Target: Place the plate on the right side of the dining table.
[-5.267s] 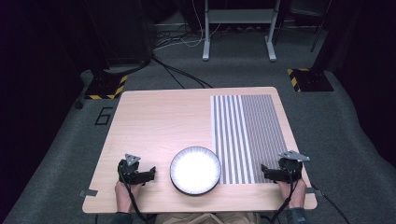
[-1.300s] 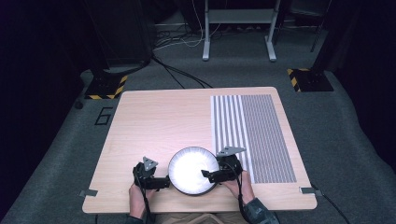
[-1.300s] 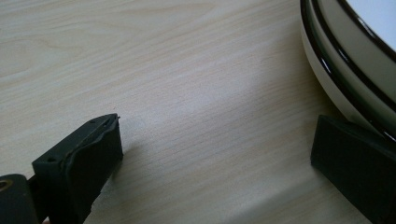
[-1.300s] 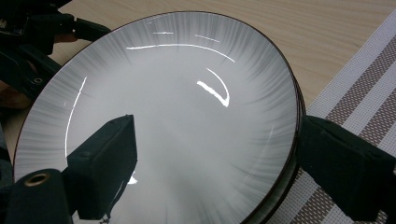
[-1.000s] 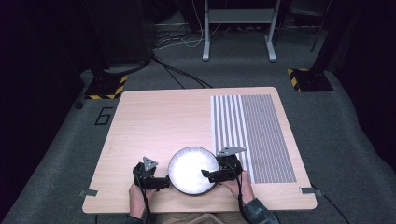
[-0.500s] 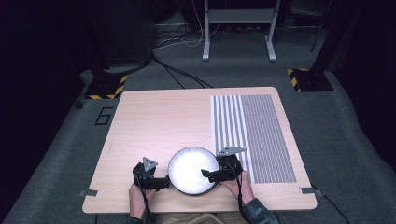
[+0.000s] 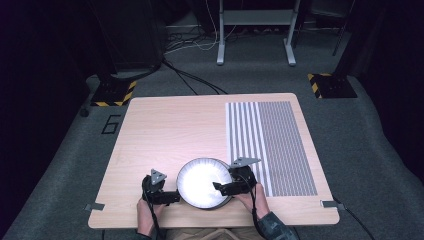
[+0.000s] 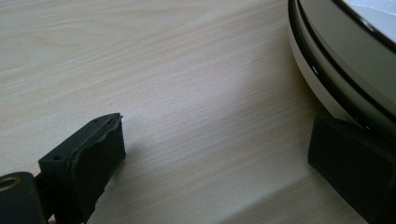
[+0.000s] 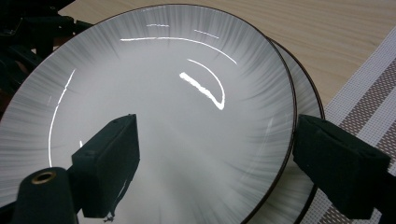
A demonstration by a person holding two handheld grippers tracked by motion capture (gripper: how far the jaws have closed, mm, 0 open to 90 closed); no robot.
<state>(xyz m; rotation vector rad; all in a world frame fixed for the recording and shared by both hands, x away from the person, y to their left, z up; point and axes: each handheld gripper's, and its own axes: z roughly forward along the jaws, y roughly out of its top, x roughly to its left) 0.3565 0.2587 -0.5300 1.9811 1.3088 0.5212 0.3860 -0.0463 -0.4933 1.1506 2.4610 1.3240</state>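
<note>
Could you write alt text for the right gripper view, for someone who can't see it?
Two stacked white plates, the top plate glossy with grey streaks and a dark rim. The right gripper straddles its edge with open black jaws, one over the plate, one outside. A striped mat lies on the wooden table.

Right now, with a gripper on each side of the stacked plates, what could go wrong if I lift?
1. The right gripper straddles the top plate rim with open jaws; lifting before closing could let the glossy plate slip.
2. A lower plate sits offset beneath; it might drag along or clatter.
3. The left gripper has one jaw against the plates' edge, jaws open, so it may push rather than hold.
</note>
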